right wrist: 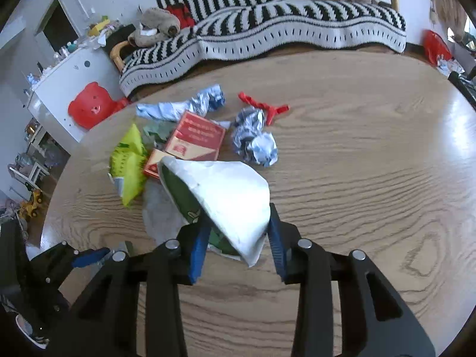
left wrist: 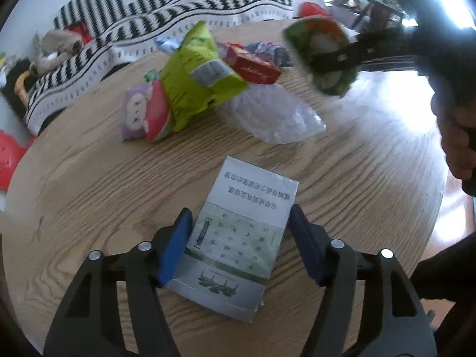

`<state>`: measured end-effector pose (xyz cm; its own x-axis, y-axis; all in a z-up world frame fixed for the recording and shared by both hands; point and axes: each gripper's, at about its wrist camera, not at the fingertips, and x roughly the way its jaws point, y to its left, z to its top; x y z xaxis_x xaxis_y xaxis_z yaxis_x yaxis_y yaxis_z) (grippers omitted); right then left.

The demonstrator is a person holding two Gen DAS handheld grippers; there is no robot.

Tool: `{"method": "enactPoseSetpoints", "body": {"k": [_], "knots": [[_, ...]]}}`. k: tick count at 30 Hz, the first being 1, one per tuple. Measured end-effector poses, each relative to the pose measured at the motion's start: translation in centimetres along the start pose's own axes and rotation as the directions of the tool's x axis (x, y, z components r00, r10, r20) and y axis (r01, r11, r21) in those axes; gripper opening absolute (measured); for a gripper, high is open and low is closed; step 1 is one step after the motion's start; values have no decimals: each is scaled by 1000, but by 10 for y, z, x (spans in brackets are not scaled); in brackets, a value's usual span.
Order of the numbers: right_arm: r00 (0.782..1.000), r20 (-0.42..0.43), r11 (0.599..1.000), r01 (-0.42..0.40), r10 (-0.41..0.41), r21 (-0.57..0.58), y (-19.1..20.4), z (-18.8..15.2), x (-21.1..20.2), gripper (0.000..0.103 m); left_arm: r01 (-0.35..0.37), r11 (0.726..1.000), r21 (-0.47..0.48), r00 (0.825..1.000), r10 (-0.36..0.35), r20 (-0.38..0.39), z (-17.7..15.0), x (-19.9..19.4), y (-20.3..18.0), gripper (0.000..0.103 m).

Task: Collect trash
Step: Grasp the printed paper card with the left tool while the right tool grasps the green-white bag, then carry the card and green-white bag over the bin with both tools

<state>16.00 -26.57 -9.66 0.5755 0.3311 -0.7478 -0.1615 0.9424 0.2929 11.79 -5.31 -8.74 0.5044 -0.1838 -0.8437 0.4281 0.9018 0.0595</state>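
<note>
Lying flat between the spread left tool (left wrist: 239, 235), a booklet (left wrist: 241, 238) (right tool (right wrist: 238, 250) pinching a wrapper (right wrist: 226, 202)).

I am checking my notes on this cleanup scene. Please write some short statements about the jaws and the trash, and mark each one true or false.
1. The right gripper holds a green and white wrapper above the table. True.
2. The left gripper has lifted the leaflet into the air. False: the leaflet lies flat on the table, between open jaws.
3. A red box lies in the trash pile. True.
4. The yellow-green bag lies on the sofa. False: it is on the table.
</note>
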Motion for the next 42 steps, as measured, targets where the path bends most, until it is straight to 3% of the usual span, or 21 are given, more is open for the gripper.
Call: {"method": "enactPoseSetpoints", "body": {"k": [6,16,23,35,42], "knots": [[999,40,1000,-20,20,0,4,-5,-33,37,-13,996,-91,999,17,39,1,-23,13,63],[998,39,999,-39,40,-38,24,-36,-70,37,-23,992,-121,996,34,86,-6,-63,5,62],[998,39,995,-55,58,-77,37,-70,-98,37,-34,989,-144,990,53,129,-33,-103,-9,62],[994,-11,985,-111,111,-133,63,-165,-144,38,5,977,-213,989,27,144,-94,-142,-42,62],[988,-89,982,-135,124,-135,66,-229,-156,38,44,981,-191,995,-26,96,-147,-145,-81,62]]}}
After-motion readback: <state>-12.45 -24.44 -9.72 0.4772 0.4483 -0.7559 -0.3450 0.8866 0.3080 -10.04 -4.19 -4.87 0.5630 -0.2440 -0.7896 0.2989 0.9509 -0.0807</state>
